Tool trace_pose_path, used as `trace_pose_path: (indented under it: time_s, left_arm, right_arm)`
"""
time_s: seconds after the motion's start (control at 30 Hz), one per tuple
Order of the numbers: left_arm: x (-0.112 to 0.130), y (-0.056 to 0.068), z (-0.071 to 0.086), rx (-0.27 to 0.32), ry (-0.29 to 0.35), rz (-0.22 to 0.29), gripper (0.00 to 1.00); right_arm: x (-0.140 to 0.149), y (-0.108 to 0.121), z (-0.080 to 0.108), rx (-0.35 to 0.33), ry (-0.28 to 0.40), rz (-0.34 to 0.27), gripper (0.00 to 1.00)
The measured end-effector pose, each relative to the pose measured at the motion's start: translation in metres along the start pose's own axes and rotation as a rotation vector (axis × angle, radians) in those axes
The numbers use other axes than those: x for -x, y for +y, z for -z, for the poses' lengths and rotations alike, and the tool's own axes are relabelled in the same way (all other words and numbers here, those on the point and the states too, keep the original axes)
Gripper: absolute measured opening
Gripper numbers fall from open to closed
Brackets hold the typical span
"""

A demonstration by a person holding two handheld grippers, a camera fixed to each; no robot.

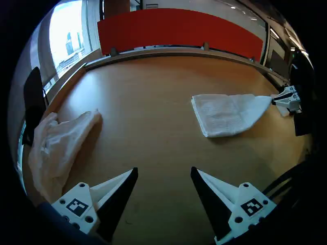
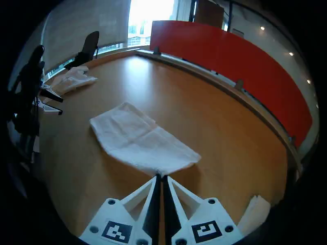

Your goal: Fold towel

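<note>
A white towel (image 1: 222, 114), partly folded, lies on the wooden table (image 1: 143, 102); its right corner is drawn out to a point. My right gripper (image 1: 278, 99) pinches that corner. In the right gripper view the fingers (image 2: 160, 177) are closed together on the near edge of the towel (image 2: 135, 139), which spreads away to the left. My left gripper (image 1: 163, 168) is open above bare wood, well short of the towel and with nothing between its fingers. The left gripper (image 2: 62, 105) also appears at the table's far left, jaws apart.
A crumpled white cloth (image 1: 57, 143) lies at the table's left edge, also seen as the cloth (image 2: 71, 81). A red partition (image 1: 180, 28) runs along the far side. A dark chair (image 2: 88, 47) stands by the window. Something white (image 2: 253, 212) sits near the right gripper.
</note>
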State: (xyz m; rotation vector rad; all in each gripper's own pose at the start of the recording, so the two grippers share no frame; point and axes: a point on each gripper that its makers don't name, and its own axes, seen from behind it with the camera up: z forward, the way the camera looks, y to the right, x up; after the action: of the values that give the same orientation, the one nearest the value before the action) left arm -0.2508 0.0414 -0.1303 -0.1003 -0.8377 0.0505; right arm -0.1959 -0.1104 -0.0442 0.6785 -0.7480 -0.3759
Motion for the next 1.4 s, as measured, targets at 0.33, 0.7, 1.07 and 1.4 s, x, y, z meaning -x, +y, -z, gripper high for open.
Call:
trace_pose_path:
  time_s: [0.33,0.7,1.07,1.4]
  left_arm:
    - [-0.003,0.000,0.000,0.001,0.001,-0.004,0.96]
    - [-0.003,0.003,-0.001,0.005,0.000,-0.011,0.96]
    - [-0.006,0.003,0.000,0.002,0.007,0.000,0.96]
    - [-0.005,0.003,0.004,0.000,0.012,0.010,0.96]
  right_arm:
    - [-0.026,0.018,0.016,0.030,0.040,0.040,0.04]
    - [-0.040,0.028,0.028,0.039,0.060,0.069,0.04]
    - [-0.057,0.008,0.017,-0.012,0.074,0.112,0.04]
    - [-0.083,-0.033,-0.007,-0.096,0.097,0.159,0.04]
